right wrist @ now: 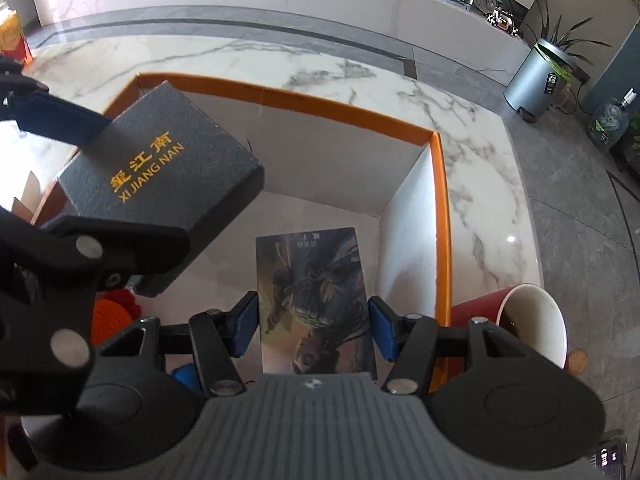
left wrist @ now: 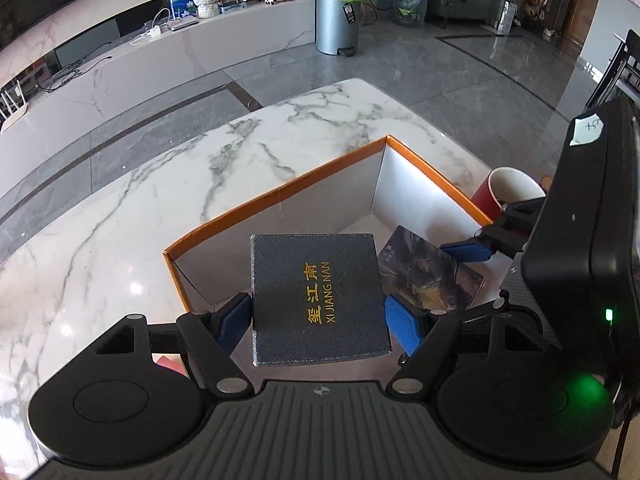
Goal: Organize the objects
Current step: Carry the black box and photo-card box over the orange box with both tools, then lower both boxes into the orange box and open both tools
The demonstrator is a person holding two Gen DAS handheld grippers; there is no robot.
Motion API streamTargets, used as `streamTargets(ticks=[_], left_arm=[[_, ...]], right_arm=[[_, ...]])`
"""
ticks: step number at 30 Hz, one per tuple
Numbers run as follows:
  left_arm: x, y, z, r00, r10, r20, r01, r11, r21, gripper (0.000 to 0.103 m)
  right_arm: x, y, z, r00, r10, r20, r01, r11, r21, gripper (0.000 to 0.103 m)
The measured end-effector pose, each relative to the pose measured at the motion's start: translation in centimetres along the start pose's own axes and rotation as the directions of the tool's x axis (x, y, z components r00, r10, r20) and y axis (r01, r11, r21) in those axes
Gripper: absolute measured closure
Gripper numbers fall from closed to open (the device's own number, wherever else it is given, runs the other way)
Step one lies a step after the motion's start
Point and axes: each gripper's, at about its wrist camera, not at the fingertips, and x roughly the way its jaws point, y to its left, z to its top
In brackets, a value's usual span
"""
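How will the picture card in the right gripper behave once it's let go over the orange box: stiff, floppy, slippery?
The picture card looks thin and flat with no visible sag between the right gripper pads, so probably fairly stiff and light. Its surface shows glare, so it may slide on the white floor of the orange box. Likely to drop flat rather than tip.

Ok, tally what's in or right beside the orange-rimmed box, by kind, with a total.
Dark boxes: 1, the XI JIANG NAN box, held over the orange-rimmed box
Picture cards: 1, the card
Red cups: 1, the cup, outside the rim
Total: 3
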Motion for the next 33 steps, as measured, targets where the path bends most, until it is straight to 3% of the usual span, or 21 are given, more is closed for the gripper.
streamTargets(ticks=[10,13,15,17,21,23,29,33], left_arm=[[0.9,0.1,-0.2,1.0,-0.009,-0.027,0.009,1.0,-0.01,0.018],[1.0,0.0,-0.2,0.999,-0.02,-0.03,0.02,1.0,-0.015,0.018],[1.1,-0.1,-0.1,0.999,-0.022,-0.037,0.022,1.0,-0.009,0.018],[1.4,-0.4,0.0,0.999,-0.022,-0.048,0.022,1.0,-0.004,0.018],[2.0,-1.1,0.2,0.997,-0.016,-0.071,0.016,1.0,0.0,0.017],[2.3,-1.4,0.3,0.995,-0.026,-0.092,0.023,0.999,-0.028,0.017],[4.0,-1.6,0.6,0.985,0.002,-0.174,-0.027,0.99,-0.14,0.017],[4.8,-1.9,0.8,0.98,0.017,-0.2,-0.051,0.985,-0.165,0.017]], right_arm=[[0.2,0.9,-0.3,0.995,-0.087,0.048,0.092,0.991,-0.102,0.041],[-0.6,0.6,-0.6,0.995,-0.063,0.079,0.072,0.99,-0.12,0.031],[-1.4,0.4,-1.0,0.994,-0.059,0.095,0.07,0.99,-0.119,0.031],[-2.3,0.3,-1.3,0.991,-0.079,0.109,0.091,0.99,-0.112,0.035],[-4.3,-0.4,-2.2,0.99,-0.065,0.126,0.077,0.992,-0.098,0.059],[-4.8,-0.5,-2.5,0.989,-0.079,0.128,0.092,0.991,-0.096,0.067],[-5.6,-0.6,-3.5,0.984,-0.072,0.161,0.089,0.991,-0.097,0.068],[-5.6,-0.5,-3.8,0.983,-0.068,0.169,0.088,0.99,-0.111,0.067]])
